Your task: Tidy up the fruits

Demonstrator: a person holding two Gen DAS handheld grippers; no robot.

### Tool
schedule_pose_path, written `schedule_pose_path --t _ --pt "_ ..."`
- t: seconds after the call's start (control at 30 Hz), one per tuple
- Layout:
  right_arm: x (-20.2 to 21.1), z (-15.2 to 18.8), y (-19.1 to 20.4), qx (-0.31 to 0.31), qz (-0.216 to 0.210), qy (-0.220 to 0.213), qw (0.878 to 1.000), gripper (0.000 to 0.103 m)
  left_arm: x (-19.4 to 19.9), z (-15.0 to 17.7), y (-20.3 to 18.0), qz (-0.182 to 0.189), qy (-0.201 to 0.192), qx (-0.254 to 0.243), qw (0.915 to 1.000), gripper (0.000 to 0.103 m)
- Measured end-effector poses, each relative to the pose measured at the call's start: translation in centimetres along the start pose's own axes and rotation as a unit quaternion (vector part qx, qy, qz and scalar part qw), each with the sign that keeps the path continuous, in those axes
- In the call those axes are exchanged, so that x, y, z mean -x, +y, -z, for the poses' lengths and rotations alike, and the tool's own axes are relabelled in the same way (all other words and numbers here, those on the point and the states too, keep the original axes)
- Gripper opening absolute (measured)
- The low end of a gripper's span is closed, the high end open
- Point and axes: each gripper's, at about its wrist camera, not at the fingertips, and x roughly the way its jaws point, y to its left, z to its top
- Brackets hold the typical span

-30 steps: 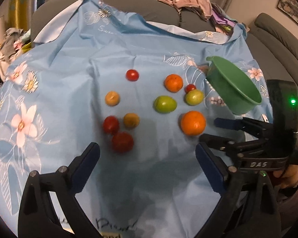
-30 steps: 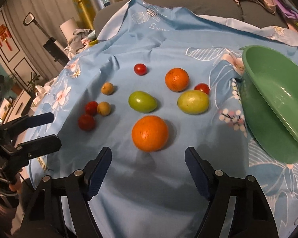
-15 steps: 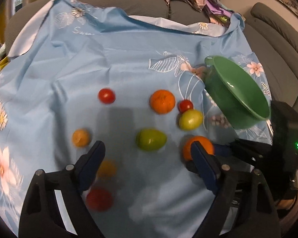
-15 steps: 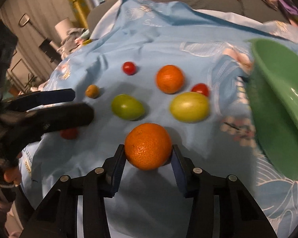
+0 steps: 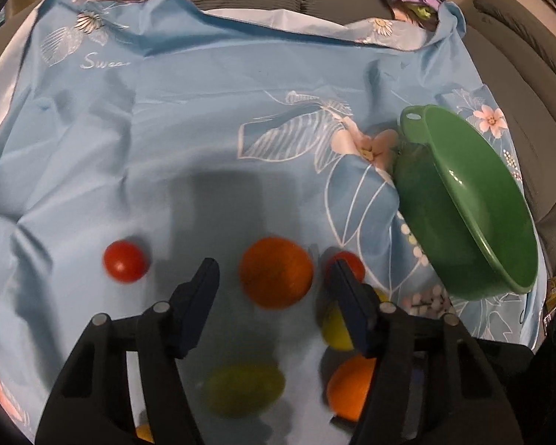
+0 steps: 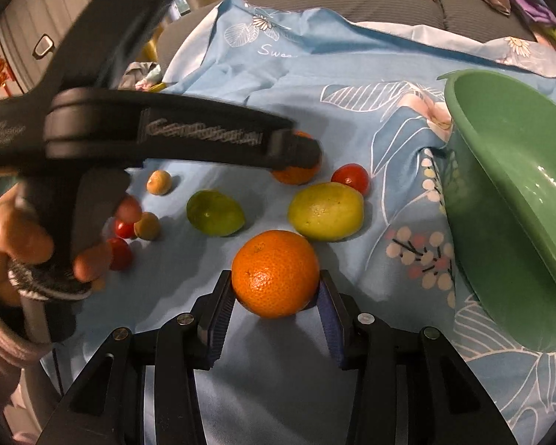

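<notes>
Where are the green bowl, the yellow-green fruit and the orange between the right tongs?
green bowl [image 6: 515,200]: right wrist view, inner wall.
yellow-green fruit [image 6: 326,210]: right wrist view, middle.
orange [image 6: 275,273]: right wrist view, front face.

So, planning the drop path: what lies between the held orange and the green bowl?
Only bare blue cloth separates orange and green bowl, per right wrist view.
</notes>
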Motion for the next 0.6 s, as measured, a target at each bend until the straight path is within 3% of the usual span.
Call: schedule_pose_path --t 0.03,0.27,0.43,0.6 --pt "0.0 0.0 0.0 -0.001 -0.002 0.0 1.0 0.044 -0.4 -0.1 -0.1 -0.003 0.006 -0.002 1.0 0.043" --pt "0.0 -0.1 0.0 -0.002 -0.004 -0.002 1.0 0.044 -0.4 1.0 -0.3 -0.016 0.008 -0.017 0.9997 0.042" --pt "1.1 0.1 -0.6 -0.016 -0.02 -0.015 1.0 0.045 4.0 2.0 -0.3 0.003 -0.039 -0.024 0.9989 0.042" --pt "4.9 -0.4 -1.2 -0.023 -0.023 -0.067 0.997 0.045 8.0 2.3 -1.9 0.031 -0.077 -0.032 0.996 0.042"
